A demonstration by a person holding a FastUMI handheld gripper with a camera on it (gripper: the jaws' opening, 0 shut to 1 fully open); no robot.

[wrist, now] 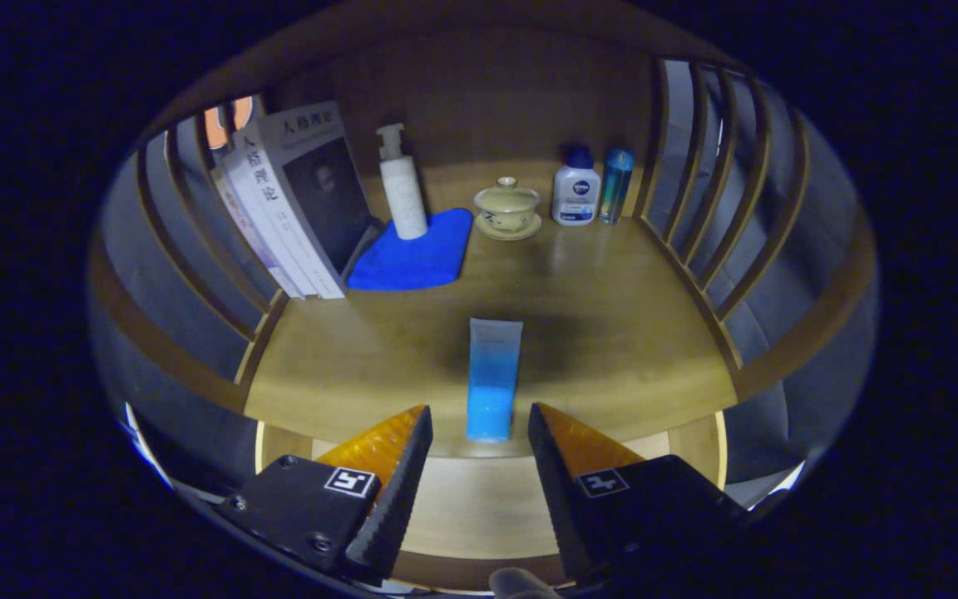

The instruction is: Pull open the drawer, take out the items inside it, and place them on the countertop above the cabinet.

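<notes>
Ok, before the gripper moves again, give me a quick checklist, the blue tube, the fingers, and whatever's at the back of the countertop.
1. Gripper fingers apart, pressing on nothing: ok.
2. Blue tube lies flat on the countertop, just ahead of the fingers: ok.
3. Tube fully on the wood near the front edge: ok.
4. Books, pump bottle, blue cloth, lidded cup and two small bottles stand apart from the tube: ok.
5. Drawer emptied: cannot tell.

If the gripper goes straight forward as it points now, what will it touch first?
Most likely the blue tube, lying on the countertop just ahead of the open jaws of the gripper; depth is uncertain.
</notes>
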